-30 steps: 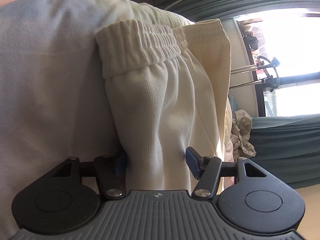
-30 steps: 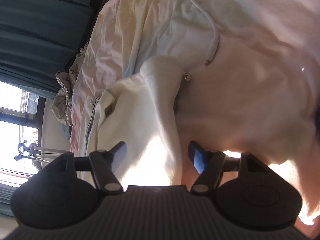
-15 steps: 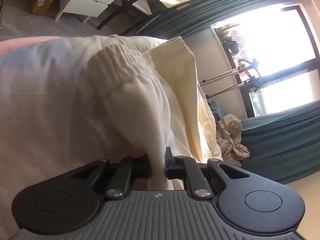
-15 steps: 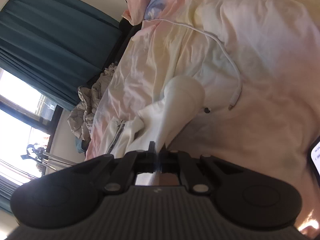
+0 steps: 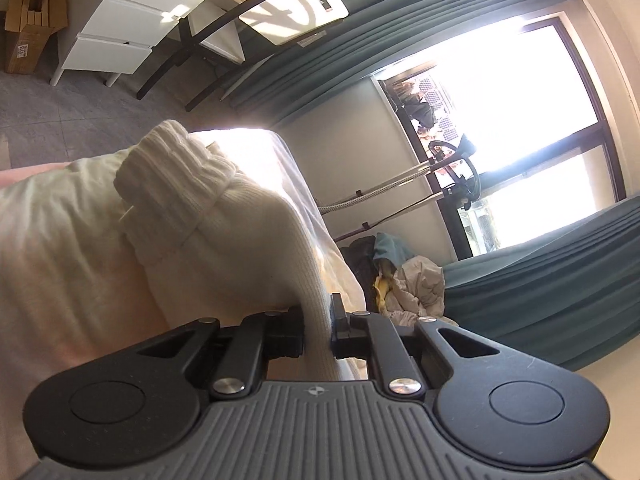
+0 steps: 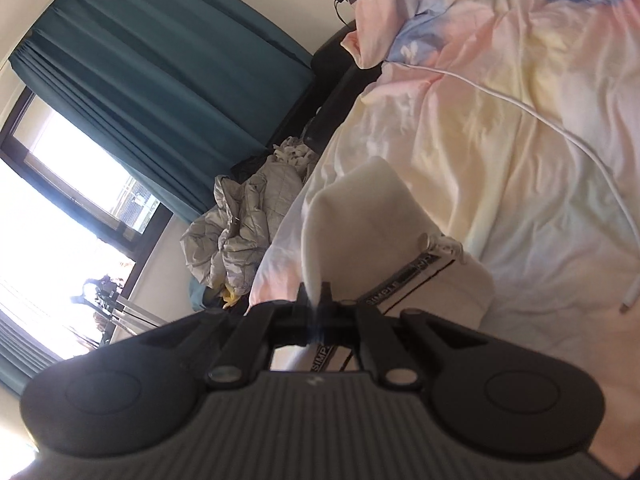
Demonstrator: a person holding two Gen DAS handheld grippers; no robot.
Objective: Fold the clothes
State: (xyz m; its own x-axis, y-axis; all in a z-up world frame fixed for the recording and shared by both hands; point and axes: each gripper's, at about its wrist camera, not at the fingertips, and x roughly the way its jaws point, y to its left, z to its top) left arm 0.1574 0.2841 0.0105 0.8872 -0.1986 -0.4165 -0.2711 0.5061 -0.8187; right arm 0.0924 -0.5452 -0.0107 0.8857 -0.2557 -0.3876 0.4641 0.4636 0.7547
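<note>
Cream ribbed pants (image 5: pixel 224 240) with an elastic waistband (image 5: pixel 176 184) hang lifted off the bed in the left wrist view. My left gripper (image 5: pixel 318 328) is shut on a pinched fold of that fabric. In the right wrist view the same cream pants (image 6: pixel 360 220) rise from the pastel bed sheet (image 6: pixel 520 120), and a black-and-white printed drawstring band (image 6: pixel 404 280) shows on them. My right gripper (image 6: pixel 316 308) is shut on a thin edge of the cloth. Both grips hold the garment above the bed.
A white charging cable (image 6: pixel 560 128) runs across the sheet. A crumpled grey quilt pile (image 6: pixel 240 220) lies beside the bed near teal curtains (image 6: pixel 160 80). White drawers (image 5: pixel 120 28), a desk and a bright window (image 5: pixel 520 120) stand beyond the bed edge.
Both grippers went from open around the pants to shut on the fabric, then rose, lifting the garment off the bed; more of the room now shows behind it.
</note>
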